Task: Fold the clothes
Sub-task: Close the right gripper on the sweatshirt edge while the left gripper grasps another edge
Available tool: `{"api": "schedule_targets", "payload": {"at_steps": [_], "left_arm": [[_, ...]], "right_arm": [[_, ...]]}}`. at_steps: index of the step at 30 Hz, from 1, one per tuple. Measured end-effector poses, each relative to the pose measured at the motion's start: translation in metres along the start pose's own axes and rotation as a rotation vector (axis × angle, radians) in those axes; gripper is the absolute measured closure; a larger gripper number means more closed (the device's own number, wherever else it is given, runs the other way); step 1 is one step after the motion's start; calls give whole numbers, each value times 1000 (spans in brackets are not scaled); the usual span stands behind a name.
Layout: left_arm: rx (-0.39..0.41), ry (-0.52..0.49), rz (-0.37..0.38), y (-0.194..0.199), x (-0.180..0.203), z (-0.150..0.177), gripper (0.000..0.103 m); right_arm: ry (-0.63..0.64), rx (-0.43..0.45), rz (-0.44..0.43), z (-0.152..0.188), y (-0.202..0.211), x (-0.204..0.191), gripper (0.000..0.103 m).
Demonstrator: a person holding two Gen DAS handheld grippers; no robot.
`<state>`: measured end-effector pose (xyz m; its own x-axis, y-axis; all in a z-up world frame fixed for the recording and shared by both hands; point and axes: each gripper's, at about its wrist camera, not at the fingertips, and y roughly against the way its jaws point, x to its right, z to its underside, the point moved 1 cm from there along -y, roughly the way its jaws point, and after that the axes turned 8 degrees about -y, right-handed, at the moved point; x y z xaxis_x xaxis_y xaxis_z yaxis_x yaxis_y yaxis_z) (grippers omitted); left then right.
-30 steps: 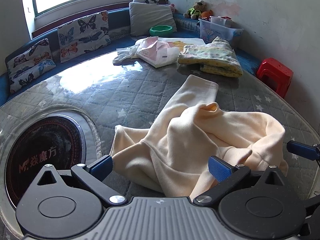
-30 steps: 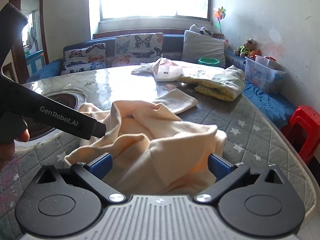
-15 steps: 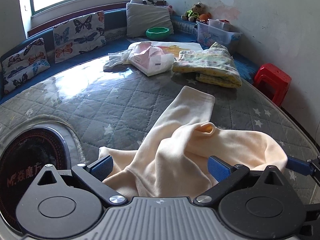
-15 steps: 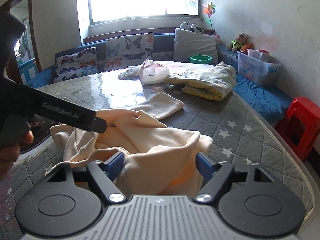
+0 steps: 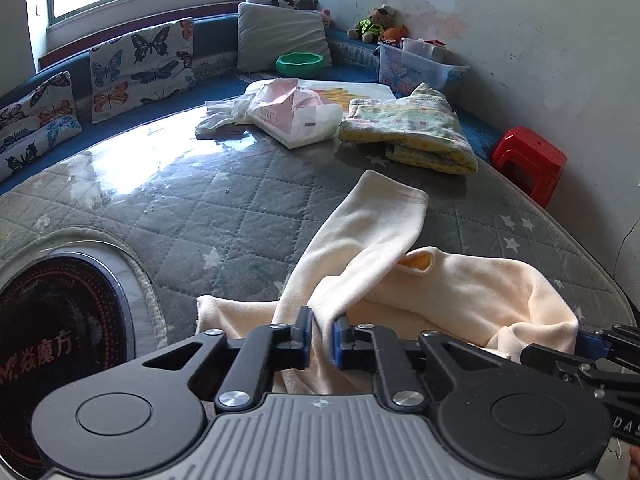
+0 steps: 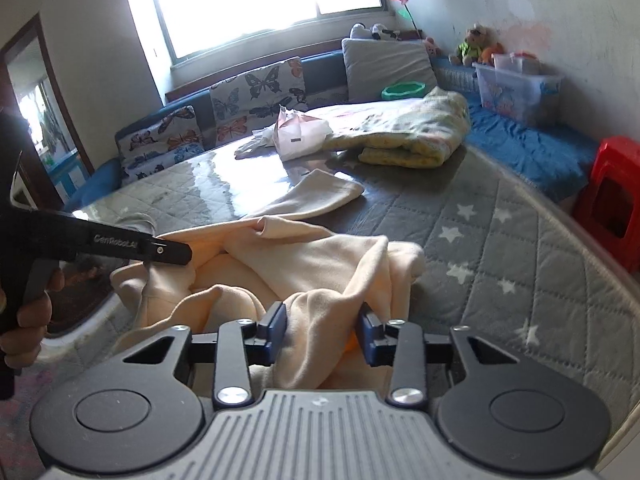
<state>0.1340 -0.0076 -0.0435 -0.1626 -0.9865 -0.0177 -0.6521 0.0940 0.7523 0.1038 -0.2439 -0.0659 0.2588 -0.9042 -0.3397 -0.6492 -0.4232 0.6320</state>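
quilted table (image 5: 248, 216), left tongs (image 5: 322, 338) (marked genrobot.ai) pinching cream garment (image 5: 460, 292).

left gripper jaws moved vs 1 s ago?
Yes. The left gripper has closed from wide open onto the cream garment, lying on the quilted table.

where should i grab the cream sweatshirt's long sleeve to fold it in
Grip the sleeve near its cuff, coming from the near side along its length. It lies flat and straight on the quilted table cover, cuff end free, nothing on it.
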Motion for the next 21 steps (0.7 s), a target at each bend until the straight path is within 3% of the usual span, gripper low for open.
{"api": "schedule_targets", "payload": {"at_steps": [8,14,18,21], "left_arm": [[53,23,-10,34,-17,13,98],[75,47,-28,67,-33,38,98],[72,44,-20,65,-32,36,97],[70,42,-14,64,-31,35,87]], "right_arm": [[18,38,-18,5,16,1,95],[30,42,-23,9,30,2,97],[44,36,-20,12,39,1,96],[38,49,13,11,36,0,86]]}}
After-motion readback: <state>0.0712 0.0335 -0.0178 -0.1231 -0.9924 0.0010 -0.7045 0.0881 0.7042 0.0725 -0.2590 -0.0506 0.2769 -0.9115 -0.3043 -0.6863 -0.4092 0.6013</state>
